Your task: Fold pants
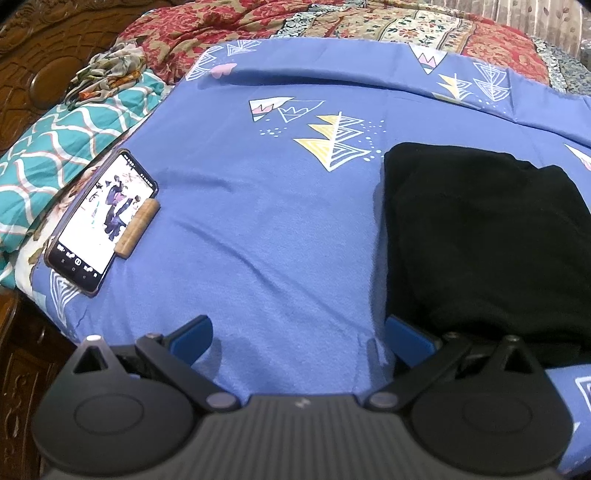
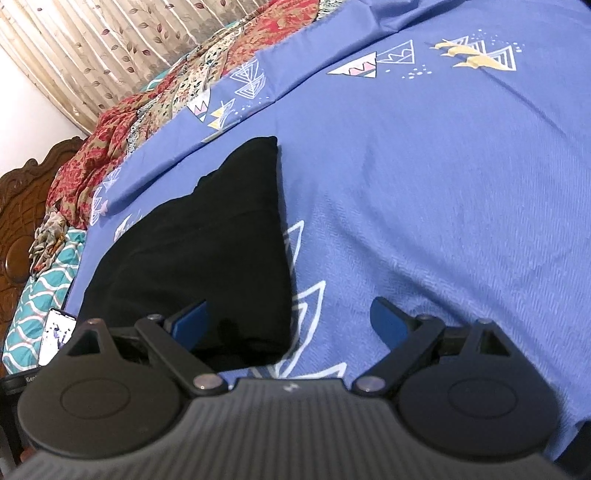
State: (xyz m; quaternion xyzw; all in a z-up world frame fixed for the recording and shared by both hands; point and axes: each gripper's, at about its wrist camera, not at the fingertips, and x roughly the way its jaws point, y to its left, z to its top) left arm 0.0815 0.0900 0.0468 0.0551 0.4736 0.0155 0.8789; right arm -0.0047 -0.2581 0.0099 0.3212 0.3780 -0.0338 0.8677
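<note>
So there's a phone with its screen lit, propped on a little wooden block out at 9 o'clock on the bed in the left wrist view, with a teal patterned quilt just behind it and a red floral blanket bunched up at 12, none of it touching the black pants. The pants lie folded into a compact stack at 3 o'clock, long axis running roughly 6 to 12, near edge just beside the left gripper, whose jaws are spread wide with nothing in them; the right gripper hangs spread and empty too, its left finger over the stack's near corner. It's all on a blue sheet with triangle prints, carved wooden headboard and leaf-print curtain at the far side.
</note>
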